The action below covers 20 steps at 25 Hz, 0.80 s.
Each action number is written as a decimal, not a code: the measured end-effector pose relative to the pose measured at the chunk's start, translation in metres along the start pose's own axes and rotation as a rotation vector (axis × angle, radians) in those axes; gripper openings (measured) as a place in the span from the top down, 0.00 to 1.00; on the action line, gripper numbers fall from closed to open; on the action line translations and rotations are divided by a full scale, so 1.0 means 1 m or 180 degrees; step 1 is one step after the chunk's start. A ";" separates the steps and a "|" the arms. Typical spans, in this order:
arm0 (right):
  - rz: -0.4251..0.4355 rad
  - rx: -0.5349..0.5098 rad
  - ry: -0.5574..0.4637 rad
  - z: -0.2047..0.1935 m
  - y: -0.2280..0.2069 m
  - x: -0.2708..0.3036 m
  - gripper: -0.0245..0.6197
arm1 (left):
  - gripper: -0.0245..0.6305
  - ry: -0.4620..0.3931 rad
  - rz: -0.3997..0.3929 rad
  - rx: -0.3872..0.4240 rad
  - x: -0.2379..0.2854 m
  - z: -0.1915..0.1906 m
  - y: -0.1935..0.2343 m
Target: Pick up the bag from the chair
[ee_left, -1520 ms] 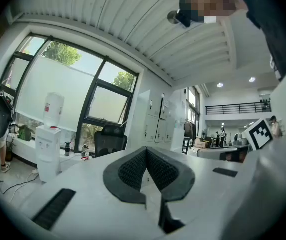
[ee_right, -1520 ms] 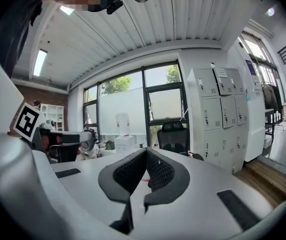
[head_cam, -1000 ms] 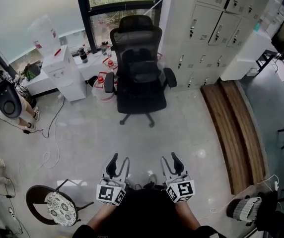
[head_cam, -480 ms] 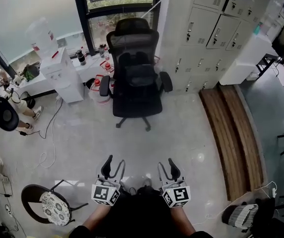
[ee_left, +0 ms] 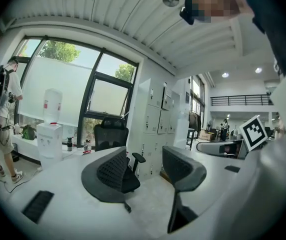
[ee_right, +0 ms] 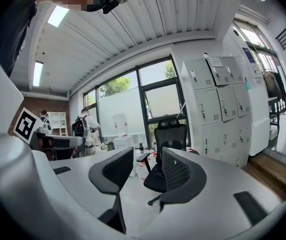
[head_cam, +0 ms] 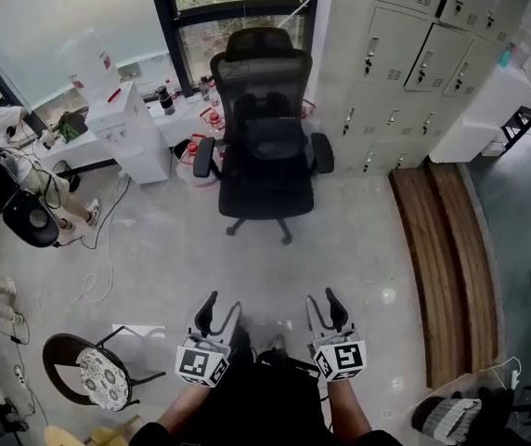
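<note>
Head view puts us at the very start of the task. The bag (head_cam: 270, 130), a dark shape, sits on the seat of the black chair (head_cam: 265, 193), up against the backrest. Nothing touches it. No part of the pick-up is done, and we judge that the approach, the grasp and the lift are all left.

Both pairs of tongs show low in that view, held out ahead of us. The left tongs (head_cam: 225, 303) are at about seven o'clock in the picture and the right tongs (head_cam: 321, 297) at about five o'clock. From either pair the bag lies at roughly twelve o'clock, well apart, with a wide stretch of bare floor (head_cam: 349, 249) between.

In the left gripper view the jaws stand spread and have just been opening, with nothing between them. The chair shows far off at about ten o'clock of the gap, partly behind the left jaw. In the right gripper view the jaws are likewise spread and empty, and the chair stands at about one o'clock of the gap, partly behind the right jaw.

In both gripper views the bag is too small and too dark against the chair for us to make out. We judge that finding a strap or edge on it will take a much closer look.
</note>
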State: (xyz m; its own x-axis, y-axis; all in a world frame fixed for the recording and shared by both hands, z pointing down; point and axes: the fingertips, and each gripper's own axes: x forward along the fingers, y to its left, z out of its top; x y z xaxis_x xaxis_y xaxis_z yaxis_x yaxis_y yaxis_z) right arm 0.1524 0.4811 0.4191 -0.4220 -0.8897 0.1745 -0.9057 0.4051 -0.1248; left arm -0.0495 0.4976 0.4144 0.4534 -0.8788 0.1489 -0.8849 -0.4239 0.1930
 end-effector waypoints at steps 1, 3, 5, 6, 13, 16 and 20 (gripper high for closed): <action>-0.0003 0.0009 0.0019 -0.001 -0.001 0.005 0.72 | 0.65 0.0009 0.0010 -0.0020 0.006 -0.001 0.005; -0.0007 0.0028 0.0075 -0.005 -0.003 0.018 0.72 | 0.66 -0.0003 0.0008 -0.0066 0.024 0.001 0.014; -0.0007 0.0042 0.0147 -0.009 -0.006 0.034 0.72 | 0.65 -0.0026 -0.0022 -0.0093 0.045 0.005 0.023; -0.0007 0.0046 0.0182 -0.011 -0.008 0.043 0.72 | 0.65 -0.0034 -0.0045 -0.0100 0.057 0.007 0.027; -0.0091 -0.0045 0.0234 0.009 -0.023 0.139 0.72 | 0.64 -0.0122 -0.0201 -0.0181 0.147 0.026 0.090; -0.0150 -0.0122 0.0267 0.025 -0.031 0.182 0.72 | 0.64 -0.0135 -0.0335 -0.0178 0.184 0.043 0.117; -0.0218 -0.0190 0.0344 0.035 -0.040 0.226 0.71 | 0.63 -0.0146 -0.0433 -0.0109 0.226 0.056 0.151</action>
State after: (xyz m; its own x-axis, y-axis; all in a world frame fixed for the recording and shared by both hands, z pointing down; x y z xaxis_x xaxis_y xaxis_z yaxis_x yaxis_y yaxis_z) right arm 0.0949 0.2563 0.4295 -0.3581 -0.8891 0.2851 -0.9320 0.3589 -0.0514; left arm -0.0871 0.2228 0.4225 0.5628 -0.8232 0.0749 -0.8111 -0.5326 0.2415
